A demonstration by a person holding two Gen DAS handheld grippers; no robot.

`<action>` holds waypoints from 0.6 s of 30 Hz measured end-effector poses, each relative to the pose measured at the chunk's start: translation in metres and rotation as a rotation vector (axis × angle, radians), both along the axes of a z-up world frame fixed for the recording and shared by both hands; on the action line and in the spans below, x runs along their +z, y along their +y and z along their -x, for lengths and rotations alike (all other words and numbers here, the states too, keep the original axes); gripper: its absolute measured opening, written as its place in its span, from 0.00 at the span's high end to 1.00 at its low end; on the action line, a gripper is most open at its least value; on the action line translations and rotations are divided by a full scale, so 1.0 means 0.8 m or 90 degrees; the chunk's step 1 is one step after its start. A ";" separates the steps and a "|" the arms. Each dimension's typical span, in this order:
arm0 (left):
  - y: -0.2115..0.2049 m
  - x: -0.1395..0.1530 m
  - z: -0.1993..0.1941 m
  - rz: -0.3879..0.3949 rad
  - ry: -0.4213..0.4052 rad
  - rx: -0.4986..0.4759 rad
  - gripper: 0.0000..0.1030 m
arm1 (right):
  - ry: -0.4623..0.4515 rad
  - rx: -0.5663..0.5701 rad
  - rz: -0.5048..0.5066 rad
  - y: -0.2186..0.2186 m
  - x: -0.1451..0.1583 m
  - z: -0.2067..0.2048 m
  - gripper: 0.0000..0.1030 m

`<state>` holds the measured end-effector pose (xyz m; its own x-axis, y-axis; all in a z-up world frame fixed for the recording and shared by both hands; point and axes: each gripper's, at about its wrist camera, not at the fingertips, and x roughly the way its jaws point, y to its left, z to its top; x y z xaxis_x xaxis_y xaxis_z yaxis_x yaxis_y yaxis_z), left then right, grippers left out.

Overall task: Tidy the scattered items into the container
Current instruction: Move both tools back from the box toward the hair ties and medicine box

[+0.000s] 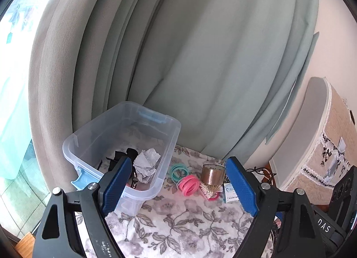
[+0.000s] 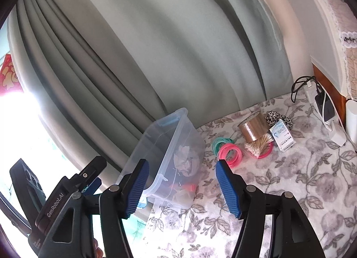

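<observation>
Two bundles of hair bands lie beside the container (image 1: 125,137) in the left wrist view: a teal bundle (image 1: 179,171) touching its long wall and a pink bundle (image 1: 188,184) just beside that. One gold tape roll (image 1: 213,174) stands behind one spill of cotton swabs (image 1: 210,190), with one small box (image 1: 229,192) at the right. Inside the clear bin sit a crumpled paper (image 1: 146,164) and something black. The left tongs (image 1: 178,185) stand wide apart, holding nothing.

From the right wrist view, the same group lies toward the far edge of the floral worktop (image 2: 290,179), plus one leopard-print scrunchie (image 2: 275,116) behind the box. The right tongs (image 2: 180,187) are parted and empty, pointing between the bin and the pink bands.

All of it looks light. The bands are soft and springy, best pinched across the whole bundle; the tape is stiff, so grip across its rim; loose swabs would likely scatter.
</observation>
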<state>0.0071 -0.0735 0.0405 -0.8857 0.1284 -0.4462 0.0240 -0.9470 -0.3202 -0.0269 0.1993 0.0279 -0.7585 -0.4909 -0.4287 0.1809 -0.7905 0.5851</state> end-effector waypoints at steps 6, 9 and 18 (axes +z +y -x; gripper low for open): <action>0.037 0.000 0.002 0.012 -0.013 -0.020 0.16 | 0.009 -0.025 0.009 0.036 -0.002 -0.014 0.35; 0.054 -0.002 0.004 0.027 -0.016 -0.029 0.16 | 0.011 -0.043 0.011 0.054 -0.005 -0.017 0.35; 0.098 -0.023 0.019 0.054 -0.045 -0.069 0.16 | -0.017 -0.083 0.025 0.100 -0.035 -0.007 0.34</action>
<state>-0.0085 0.0047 0.0220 -0.8347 0.1801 -0.5204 -0.0597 -0.9690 -0.2397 -0.0213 0.2795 -0.0004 -0.8052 -0.4062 -0.4320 0.0622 -0.7823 0.6198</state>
